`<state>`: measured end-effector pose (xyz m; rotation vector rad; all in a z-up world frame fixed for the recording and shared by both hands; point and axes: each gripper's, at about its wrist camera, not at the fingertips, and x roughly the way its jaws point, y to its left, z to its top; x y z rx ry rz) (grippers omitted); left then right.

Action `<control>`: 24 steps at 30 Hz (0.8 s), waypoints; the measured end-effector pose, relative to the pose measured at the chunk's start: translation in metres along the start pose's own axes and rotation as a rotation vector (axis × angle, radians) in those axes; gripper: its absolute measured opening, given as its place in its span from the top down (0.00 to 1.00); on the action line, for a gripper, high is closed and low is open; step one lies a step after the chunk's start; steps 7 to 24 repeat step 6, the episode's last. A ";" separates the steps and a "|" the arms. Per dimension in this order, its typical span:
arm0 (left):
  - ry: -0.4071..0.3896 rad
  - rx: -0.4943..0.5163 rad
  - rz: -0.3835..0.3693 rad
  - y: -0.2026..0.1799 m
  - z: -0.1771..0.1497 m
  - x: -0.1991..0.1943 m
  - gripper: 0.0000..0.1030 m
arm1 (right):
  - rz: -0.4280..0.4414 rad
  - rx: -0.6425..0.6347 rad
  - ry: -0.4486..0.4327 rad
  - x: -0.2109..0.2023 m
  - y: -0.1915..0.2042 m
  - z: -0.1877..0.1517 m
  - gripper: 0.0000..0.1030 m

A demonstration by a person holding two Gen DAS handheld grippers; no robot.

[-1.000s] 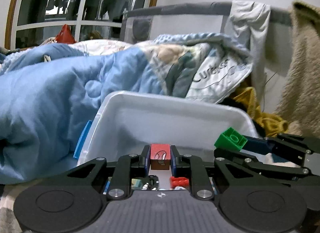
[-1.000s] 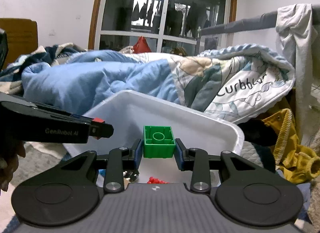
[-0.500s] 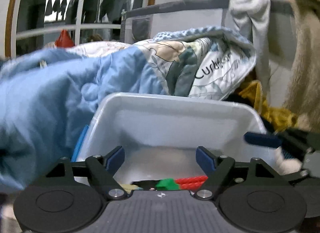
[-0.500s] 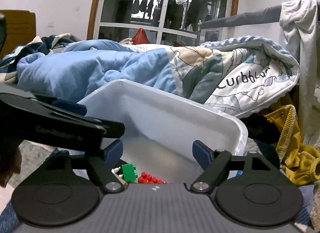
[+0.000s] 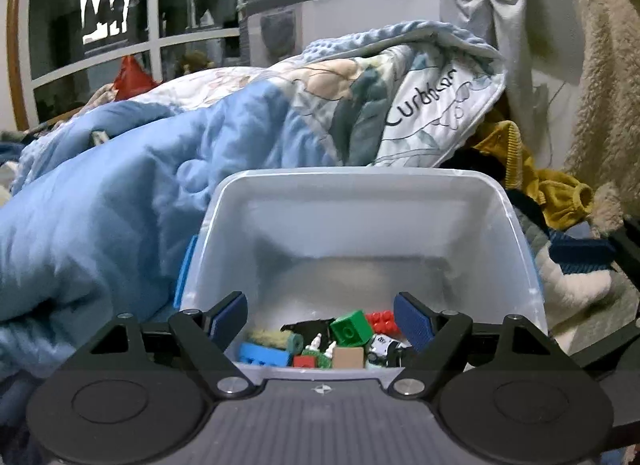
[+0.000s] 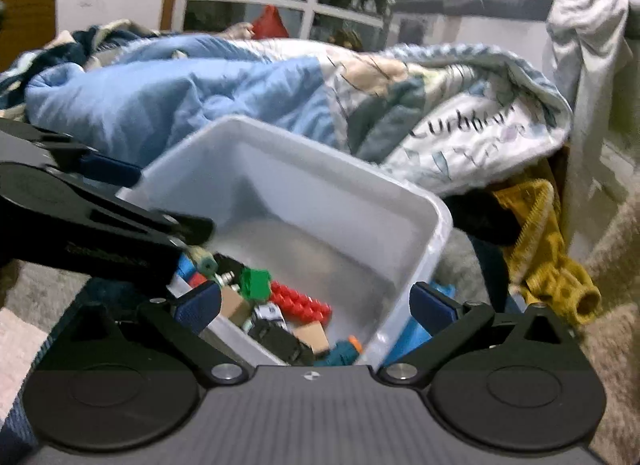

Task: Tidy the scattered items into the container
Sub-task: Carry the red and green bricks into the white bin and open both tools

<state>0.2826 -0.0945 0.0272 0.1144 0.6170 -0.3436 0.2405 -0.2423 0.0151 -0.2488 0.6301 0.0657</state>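
A white plastic bin (image 5: 360, 181) stands among the bedding and also shows in the right wrist view (image 6: 436, 225). In it lie several toys: a green brick (image 5: 349, 328) (image 6: 255, 283), a red studded brick (image 5: 382, 320) (image 6: 301, 302), a blue brick (image 5: 262, 354) and a tan block (image 5: 348, 357). My left gripper (image 5: 322, 319) is open and empty over the bin's near edge. My right gripper (image 6: 316, 307) is open and empty over the bin's near right corner. The left gripper's body (image 6: 80, 217) crosses the right wrist view at left.
A blue quilt (image 5: 100, 193) is heaped left of and behind the bin. A printed blanket (image 5: 420, 105) lies behind it. Mustard clothing (image 5: 532, 185) and a beige fleece (image 5: 608, 105) lie to the right. A blue clip (image 5: 185, 269) sits on the bin's left side.
Both grippers opened and dropped their loads: the red block from the left, the green brick from the right. Both now lie in the bin. Both views have tilted down toward the bin's inside.
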 end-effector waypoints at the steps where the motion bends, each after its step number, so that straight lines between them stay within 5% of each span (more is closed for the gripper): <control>1: 0.007 0.001 0.010 0.000 0.000 -0.001 0.19 | -0.014 0.008 0.026 0.002 0.000 0.000 0.00; 5: 0.015 0.051 0.065 -0.007 0.002 -0.004 0.19 | -0.049 0.010 0.125 0.010 -0.001 0.003 0.00; 24: 0.018 0.053 0.064 -0.008 0.003 -0.004 0.19 | -0.034 0.018 0.128 0.011 -0.003 0.003 0.00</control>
